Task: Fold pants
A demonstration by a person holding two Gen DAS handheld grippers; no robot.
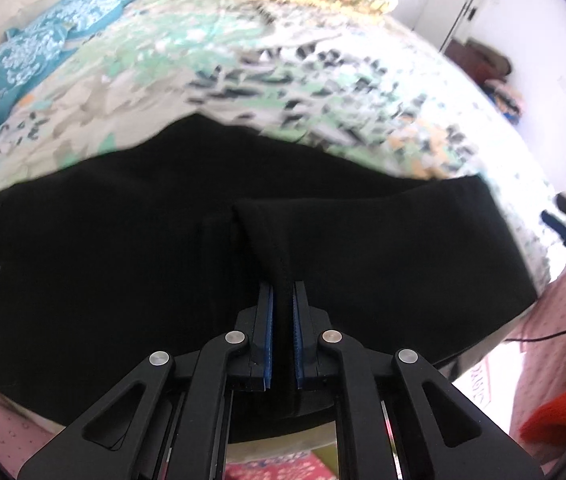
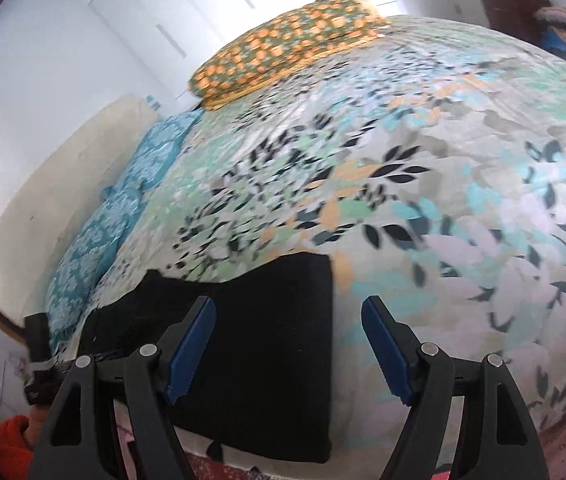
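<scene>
- Here the black, soft fabric pants (image 1: pixel 123 240) lie spread along the near edge of the bed with the leaf-print sheet (image 1: pixel 323 92).
- The left tongs (image 1: pixel 282 308) are clamped on a raised ridge of that cloth.
- The right tongs (image 2: pixel 289 344) stand apart, empty, over the pants' squared end (image 2: pixel 283 320).
- Likely a fold is underway; blur obscures details. Next: the right tongs must grip that end.

Bright daylight, blown-out walls, motion blur, fisheye-warped edges.
</scene>
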